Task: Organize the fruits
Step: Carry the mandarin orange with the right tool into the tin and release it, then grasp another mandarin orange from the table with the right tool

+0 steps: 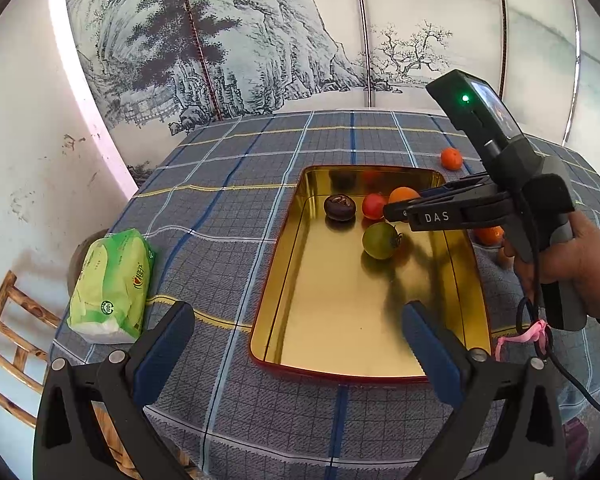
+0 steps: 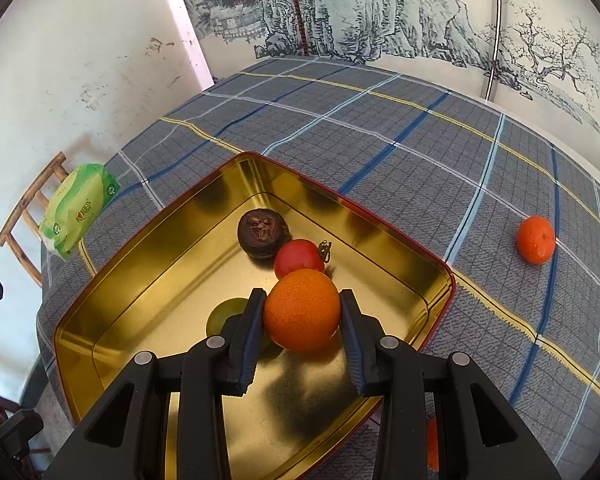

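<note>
Right gripper (image 2: 301, 312) jaws clamp an orange (image 2: 301, 310) above the gold tray (image 2: 148, 280); left gripper (image 1: 296, 344) jaws wide, empty.

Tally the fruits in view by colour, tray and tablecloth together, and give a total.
Orange: 3 (held orange, far orange, near orange)
Red tomato: 1
Green tomato: 1
Dark brown fruit: 1
Total: 6

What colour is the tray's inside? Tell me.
Shiny gold inside the tray, with a red outer rim; the right wrist view shows it best.
</note>
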Demonstrator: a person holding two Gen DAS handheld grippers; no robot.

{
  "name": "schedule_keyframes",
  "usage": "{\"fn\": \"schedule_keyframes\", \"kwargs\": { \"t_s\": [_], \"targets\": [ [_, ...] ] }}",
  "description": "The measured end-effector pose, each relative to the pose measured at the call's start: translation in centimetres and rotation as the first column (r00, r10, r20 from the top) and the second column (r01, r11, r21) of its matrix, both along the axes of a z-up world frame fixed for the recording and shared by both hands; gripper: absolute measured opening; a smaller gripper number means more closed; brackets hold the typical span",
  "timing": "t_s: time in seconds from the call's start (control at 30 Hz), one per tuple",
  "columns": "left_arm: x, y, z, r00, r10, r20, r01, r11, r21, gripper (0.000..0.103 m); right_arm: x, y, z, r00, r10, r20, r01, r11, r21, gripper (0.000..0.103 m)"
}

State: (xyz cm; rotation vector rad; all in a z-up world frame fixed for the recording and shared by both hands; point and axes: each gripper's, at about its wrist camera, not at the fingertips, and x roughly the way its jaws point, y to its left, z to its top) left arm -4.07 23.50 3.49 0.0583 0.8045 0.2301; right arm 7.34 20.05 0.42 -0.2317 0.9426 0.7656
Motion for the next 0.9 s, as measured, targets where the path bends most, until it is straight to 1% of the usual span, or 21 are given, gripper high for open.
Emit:
{"fn": "schedule_keyframes", "kwargs": {
  "t_s": [0.13,0.33,0.5,0.63,0.7,0.8,0.87,0.9],
  "targets": [
    [0.1,0.1,-0.1,1.000,0.001,-0.004,-0.001,1.000,-0.005,0.102,0.0,-0.1,0.0,1.000,0.001,-0.001,-0.001,1.000,0.003,0.038],
    [0.2,0.1,-0.3,1.000,0.002,-0.009,-0.002,1.000,-0.016,0.102,0.5,-0.8,0.4,1.000,-0.017,-0.006,0.017,0.999,0.040,0.038],
    [0.1,-0.1,-0.1,1.000,-0.004,-0.002,0.004,1.000,-0.011,0.102,-0.1,-2.0,1.7,0.999,-0.024,0.026,0.022,0.998,0.050,0.038],
    [-0.1,-0.5,0.3,1.000,-0.024,0.020,0.024,1.000,-0.010,0.102,-0.2,-5.0,3.1,0.997,-0.050,0.057,0.048,0.998,0.041,0.039],
    [-0.3,-0.7,0.7,0.999,-0.035,0.041,0.036,0.999,-0.018,0.102,0.7,-7.6,3.8,0.994,-0.084,0.063,0.082,0.996,0.027,0.039],
    [-0.3,-0.9,1.0,0.997,-0.043,0.058,0.045,0.998,-0.036,0.102,3.4,-11.4,4.4,0.987,-0.157,0.036,0.156,0.988,0.009,0.040],
    [-0.3,-1.2,1.2,0.996,-0.048,0.069,0.052,0.997,-0.054,0.102,5.3,-12.6,4.1,0.984,-0.176,-0.008,0.176,0.984,-0.006,0.044],
    [-0.2,-1.4,1.3,0.996,-0.052,0.072,0.056,0.997,-0.060,0.102,6.0,-12.8,4.0,0.983,-0.182,-0.010,0.181,0.983,-0.023,0.046]
  ]
}}
